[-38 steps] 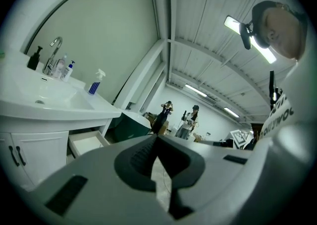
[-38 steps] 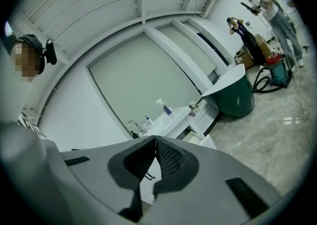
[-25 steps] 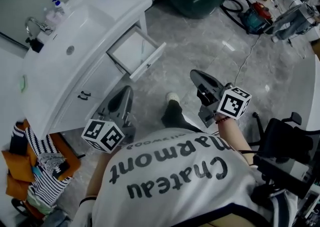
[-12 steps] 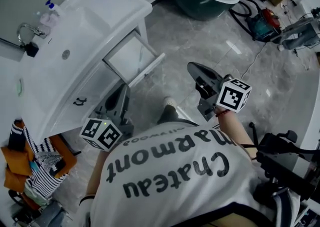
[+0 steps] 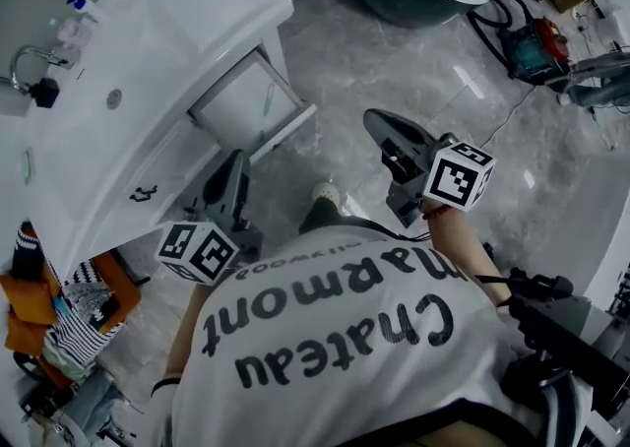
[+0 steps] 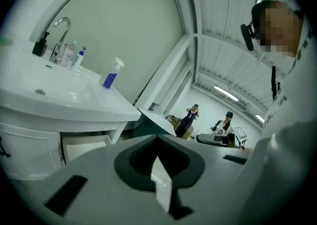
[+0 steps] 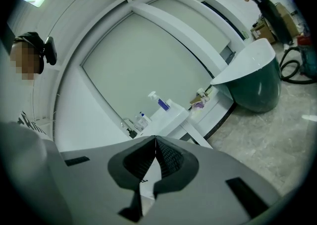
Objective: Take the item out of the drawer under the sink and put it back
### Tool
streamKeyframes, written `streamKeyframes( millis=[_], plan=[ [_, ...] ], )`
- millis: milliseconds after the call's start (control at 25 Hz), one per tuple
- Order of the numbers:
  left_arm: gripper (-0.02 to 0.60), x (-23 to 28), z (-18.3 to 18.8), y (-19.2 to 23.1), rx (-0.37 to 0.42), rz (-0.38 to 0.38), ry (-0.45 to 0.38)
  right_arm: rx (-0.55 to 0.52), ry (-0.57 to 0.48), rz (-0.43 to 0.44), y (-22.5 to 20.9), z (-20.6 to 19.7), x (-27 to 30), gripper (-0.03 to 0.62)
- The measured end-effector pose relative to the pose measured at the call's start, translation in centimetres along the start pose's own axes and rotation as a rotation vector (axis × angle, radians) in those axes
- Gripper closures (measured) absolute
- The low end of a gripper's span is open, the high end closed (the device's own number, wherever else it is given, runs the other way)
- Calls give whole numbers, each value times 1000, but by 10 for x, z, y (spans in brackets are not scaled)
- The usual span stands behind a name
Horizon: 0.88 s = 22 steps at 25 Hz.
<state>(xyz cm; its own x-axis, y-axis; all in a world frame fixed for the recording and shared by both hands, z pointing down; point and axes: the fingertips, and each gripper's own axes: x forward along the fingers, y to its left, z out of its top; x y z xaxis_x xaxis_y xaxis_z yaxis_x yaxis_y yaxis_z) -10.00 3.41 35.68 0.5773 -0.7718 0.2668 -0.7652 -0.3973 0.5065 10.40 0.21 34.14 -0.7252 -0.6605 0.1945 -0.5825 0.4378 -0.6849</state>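
White vanity with a moulded sink (image 5: 148,51) fills the upper left of the head view, its worktop carrying a chrome tap (image 5: 24,65) and a blue-striped spray bottle (image 6: 111,74). Beneath the sink, the drawer (image 5: 219,112) stands pulled out over the grey marble floor (image 5: 394,71). A slim pale item (image 5: 268,100) lies inside it, too small to identify.

The person, in a white printed shirt (image 5: 335,337), stands a step back from the vanity with both tools raised and clear of it. The left gripper (image 5: 238,159) points toward the open drawer, its jaws pressed together with nothing between them. The right gripper (image 5: 380,122) is held out to the other side, over bare floor, its jaws likewise closed and empty.

A dark green tub (image 7: 252,83) with a white rim sits beyond the vanity, and striped cloth (image 5: 69,312) is heaped on an orange seat beside the cabinet. One shoe (image 5: 325,194) shows between the two tools.
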Motion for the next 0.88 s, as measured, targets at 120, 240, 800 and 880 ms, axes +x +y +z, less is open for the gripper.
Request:
streamKeyframes(
  millis=[120,240,800,880],
  plan=[
    [574,13,-8,6,-41,16,11,27,17,7,-19,1,7,582],
    [574,32,-12,4,-16,-2,27,49,17,12,-36,7,13,582],
    [574,70,-44,22,113,20,172,169,32,24,-75,-13,28,582],
    [574,71,-52,36,91,61,196,179,36,28,-76,-18,30,582]
  ],
)
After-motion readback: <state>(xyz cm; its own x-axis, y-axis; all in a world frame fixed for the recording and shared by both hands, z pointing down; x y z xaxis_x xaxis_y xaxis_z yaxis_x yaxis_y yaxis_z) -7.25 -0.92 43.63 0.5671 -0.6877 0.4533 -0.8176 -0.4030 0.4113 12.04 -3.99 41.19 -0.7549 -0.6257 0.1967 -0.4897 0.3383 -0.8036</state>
